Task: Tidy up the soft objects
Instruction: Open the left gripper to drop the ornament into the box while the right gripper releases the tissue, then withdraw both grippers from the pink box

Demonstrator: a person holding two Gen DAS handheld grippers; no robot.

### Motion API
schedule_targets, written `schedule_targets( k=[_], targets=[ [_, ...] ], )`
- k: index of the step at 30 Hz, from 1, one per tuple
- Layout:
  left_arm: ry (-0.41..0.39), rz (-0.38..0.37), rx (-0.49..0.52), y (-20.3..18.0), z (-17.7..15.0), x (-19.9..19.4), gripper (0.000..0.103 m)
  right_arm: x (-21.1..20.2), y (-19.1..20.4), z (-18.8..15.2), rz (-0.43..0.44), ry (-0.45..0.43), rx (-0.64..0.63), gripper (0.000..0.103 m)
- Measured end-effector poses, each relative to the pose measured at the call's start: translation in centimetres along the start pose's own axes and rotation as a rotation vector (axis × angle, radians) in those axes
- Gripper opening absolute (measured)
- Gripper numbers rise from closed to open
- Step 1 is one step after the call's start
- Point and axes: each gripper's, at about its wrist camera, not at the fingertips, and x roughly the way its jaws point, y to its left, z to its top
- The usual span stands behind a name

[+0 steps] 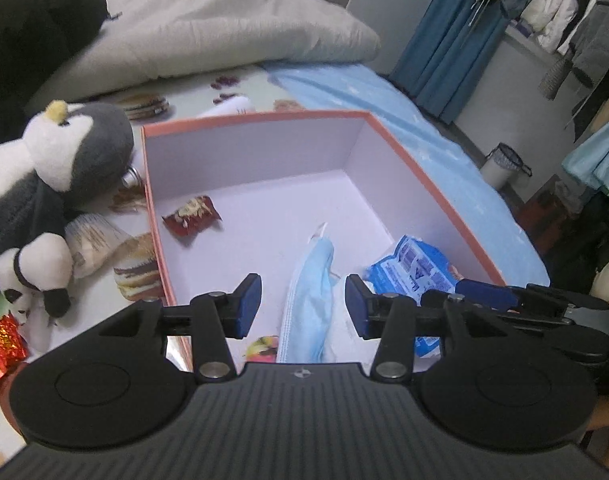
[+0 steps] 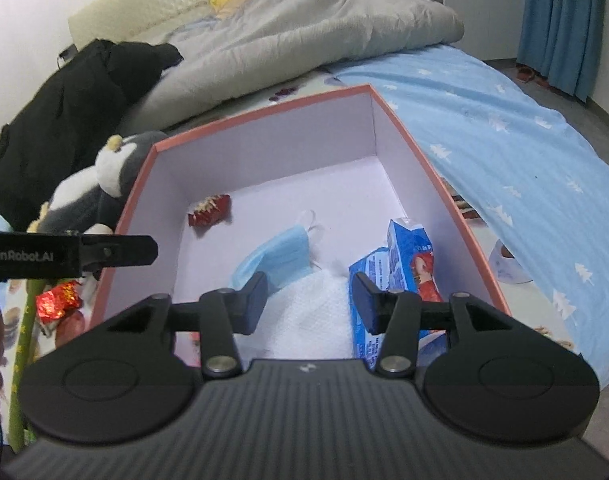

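A pink-rimmed box [image 1: 420,168] [image 2: 420,148] with a white inside stands on the bed. In it lie a red snack packet [image 1: 192,215] [image 2: 209,210], a blue face mask [image 1: 310,292] [image 2: 272,260], a white tissue [image 2: 316,320] and a blue packet [image 1: 408,272] [image 2: 392,268]. My left gripper [image 1: 302,306] is open and empty above the mask. My right gripper [image 2: 309,302] is open and empty above the tissue. A grey and white penguin plush [image 1: 72,148] [image 2: 104,176] and a small panda plush [image 1: 36,276] lie left of the box.
A grey duvet [image 1: 224,32] [image 2: 288,36] and black clothing [image 1: 28,24] [image 2: 72,112] lie at the back of the bed. A red foil packet [image 1: 0,344] [image 2: 58,300] lies at the left. A blue sheet [image 2: 524,152] covers the right side. Clothes hang at the far right [image 1: 576,20].
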Motion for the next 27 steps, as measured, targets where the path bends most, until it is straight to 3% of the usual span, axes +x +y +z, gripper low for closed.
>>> schedule_targets(
  k=[18,27],
  targets=[
    [-0.23,0.002,0.058,0.3,-4.6,-10.1,0.052,-8.3,3.0,-4.0,0.084,-0.221,-0.007,0.05],
    [-0.261,0.07,0.055,1.8,-9.4,-11.7,0.052,-9.5,4.7,-6.1,0.089,-0.258,-0.085,0.05]
  ],
)
